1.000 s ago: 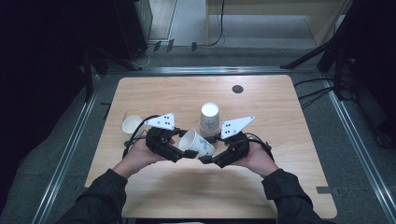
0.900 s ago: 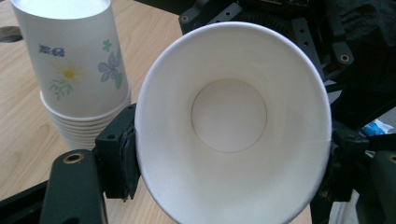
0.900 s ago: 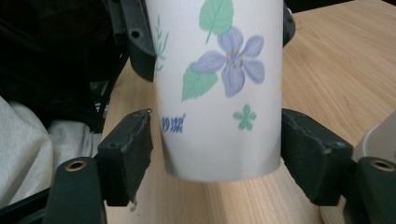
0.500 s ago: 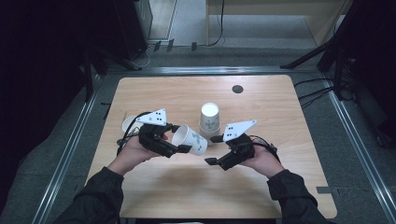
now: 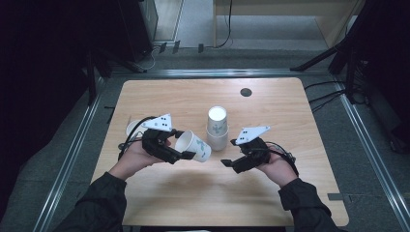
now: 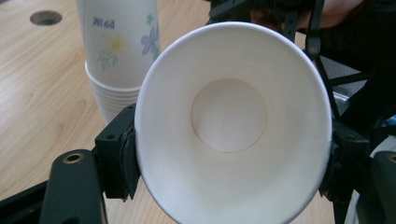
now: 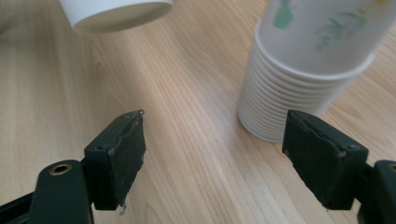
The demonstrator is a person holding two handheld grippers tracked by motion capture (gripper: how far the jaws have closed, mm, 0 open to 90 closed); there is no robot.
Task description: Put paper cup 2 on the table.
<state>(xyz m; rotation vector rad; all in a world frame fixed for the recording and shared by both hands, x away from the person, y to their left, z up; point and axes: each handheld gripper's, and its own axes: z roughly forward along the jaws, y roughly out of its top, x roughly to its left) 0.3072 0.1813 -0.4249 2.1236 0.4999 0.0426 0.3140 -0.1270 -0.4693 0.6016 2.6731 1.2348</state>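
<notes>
The left tongs [image 5: 186, 155] are part-way closed on a single paper cup [image 5: 193, 146], one pad pressed on each side of its wall near the rim; the cup lies on its side in the grip, lifted off the counter [image 5: 270, 193], left of centre in the high view, its base pointing right toward the stack; in the left gripper view the cup's mouth [image 6: 233, 121] faces the camera and its white inside is empty, with the left tongs' black pads [image 6: 122, 154] clamped at either edge.

The right tongs [image 5: 228, 162] have just been opening and now stand wide apart with nothing between them but bare wood; in the right gripper view their pads [image 7: 122, 149] sit low in the frame, touching nothing.

The held cup is just left of the right tongs in the high view, apart from them; in the right gripper view its base [image 7: 116, 14] shows at the upper left.

A stack of paper cups [image 5: 217, 128] stands upside down at the middle of the counter, floral print on the outermost cup; it is just above and left of the right tongs, its many nested rims [image 7: 289, 107] showing at the upper right of the right gripper view.

Another white cup [image 5: 132, 128] lies behind the left hand [image 5: 130, 159] near the counter's left edge; its contents cannot be made out.
</notes>
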